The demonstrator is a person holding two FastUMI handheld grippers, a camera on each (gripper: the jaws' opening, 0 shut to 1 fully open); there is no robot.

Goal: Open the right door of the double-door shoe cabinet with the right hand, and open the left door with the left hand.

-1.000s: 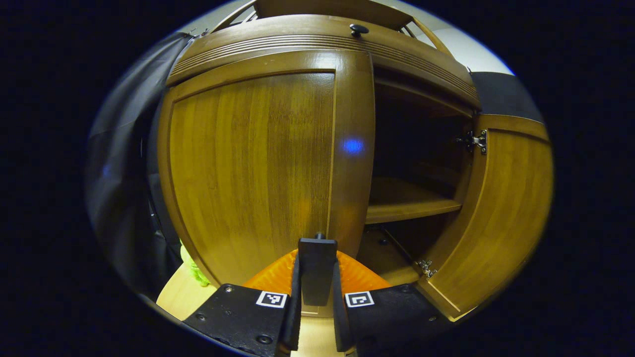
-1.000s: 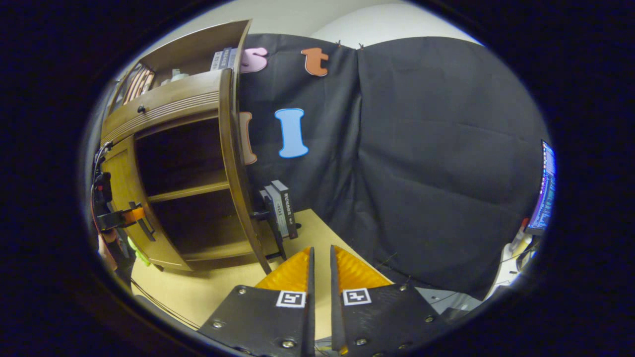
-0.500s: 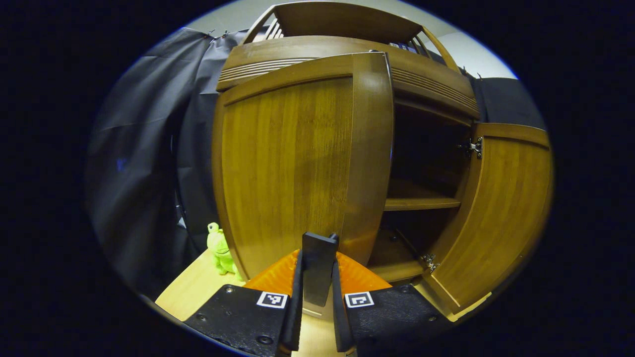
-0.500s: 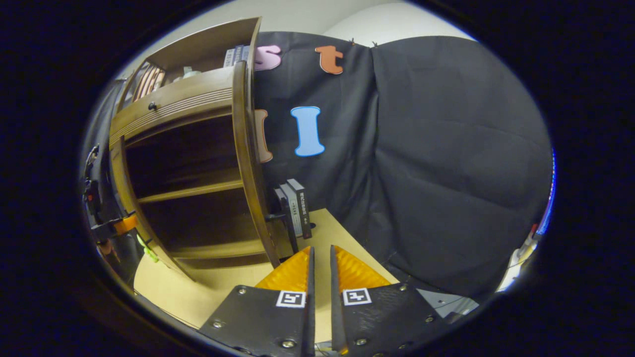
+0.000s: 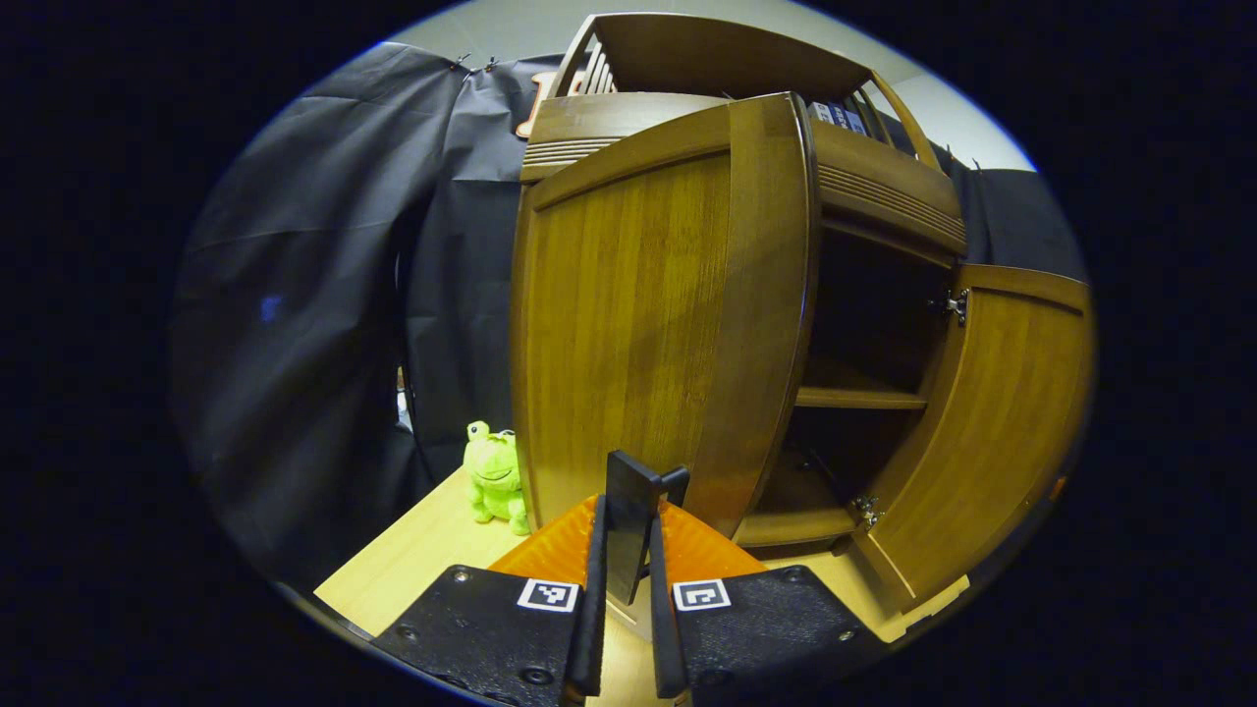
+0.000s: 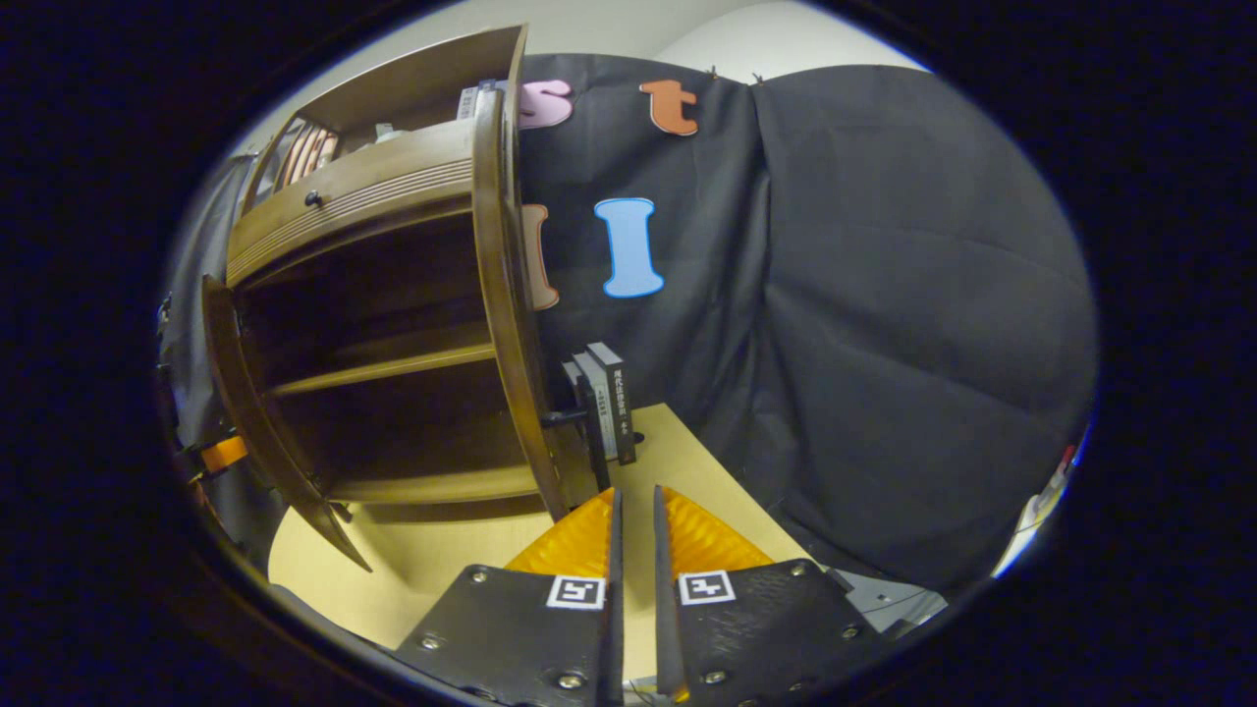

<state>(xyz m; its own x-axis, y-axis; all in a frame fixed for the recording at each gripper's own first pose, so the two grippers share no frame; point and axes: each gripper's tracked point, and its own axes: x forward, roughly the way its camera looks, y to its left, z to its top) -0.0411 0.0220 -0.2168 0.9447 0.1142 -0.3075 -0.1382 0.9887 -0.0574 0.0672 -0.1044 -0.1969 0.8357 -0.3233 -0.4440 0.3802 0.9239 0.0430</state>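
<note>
Since a second ago your left door point(image 5: 648, 324) has swung much farther out from the cabinet point(image 5: 884, 196), so more of the black cloth and a green plush frog point(image 5: 494, 478) on the table point(image 5: 412, 560) now show beside its hinge side. From the right gripper view, both doors stand open: the left door point(image 6: 245, 393) shows edge-on at the cabinet's far side, and the right door point(image 6: 511, 295) shows edge-on just ahead of your right gripper point(image 6: 633, 599). Inside the cabinet point(image 6: 373, 196) you can see one wooden shelf point(image 6: 383, 368) and the floor board below it; both compartments are dark and you cannot tell whether anything lies in them. On the open rack at the top, some books and other small things stand, too small to make out. A few dark books point(image 6: 604, 403) stand upright on the table point(image 6: 442, 560) behind the right door, beside its handle point(image 6: 565, 417). Your left gripper point(image 5: 622, 589) is closed down on the left door's dark flat handle point(image 5: 628, 520), with both fingers pressing its sides. Your right gripper is nearly closed, with just a thin slit between its fingers, and it holds nothing; it hangs above the table, apart from the right door.
</note>
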